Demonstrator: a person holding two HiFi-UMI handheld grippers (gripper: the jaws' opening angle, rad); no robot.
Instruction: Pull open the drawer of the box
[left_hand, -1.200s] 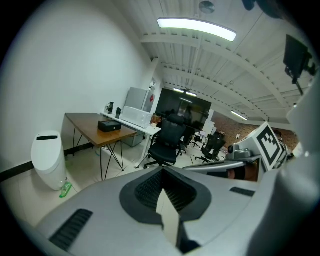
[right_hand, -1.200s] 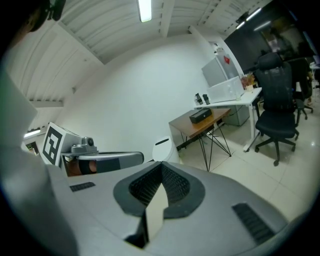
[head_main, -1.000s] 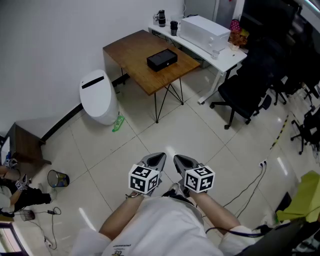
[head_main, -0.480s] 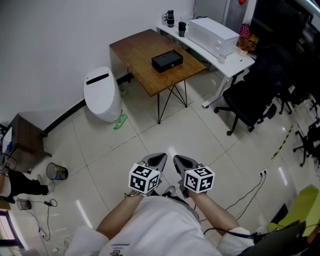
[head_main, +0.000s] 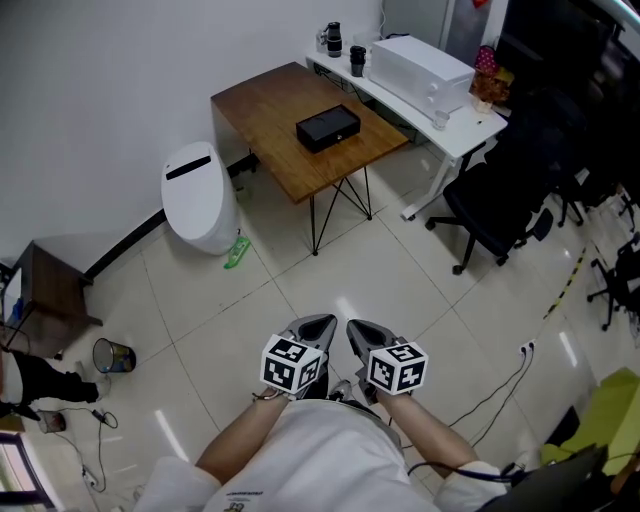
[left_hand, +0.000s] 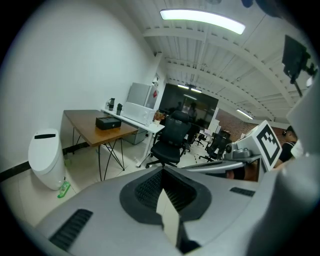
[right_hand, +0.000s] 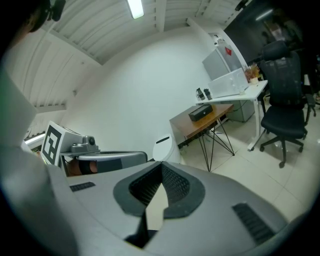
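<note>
The box is a small black case lying on a brown wooden table at the far side of the room; no drawer front can be made out at this distance. It also shows as the small box and box in the gripper views. My left gripper and right gripper are held side by side close to my body, over the tiled floor, far from the table. Both are shut with nothing between the jaws, as the left gripper and right gripper views show.
A white rounded bin stands left of the table, with a green bottle on the floor beside it. A white desk carrying a white case and cups stands behind. A black office chair is at the right. Cables trail on the floor.
The head view has shifted a little, so the table and bin sit slightly further left. Both grippers stay shut and together, a touch lower in the picture.
</note>
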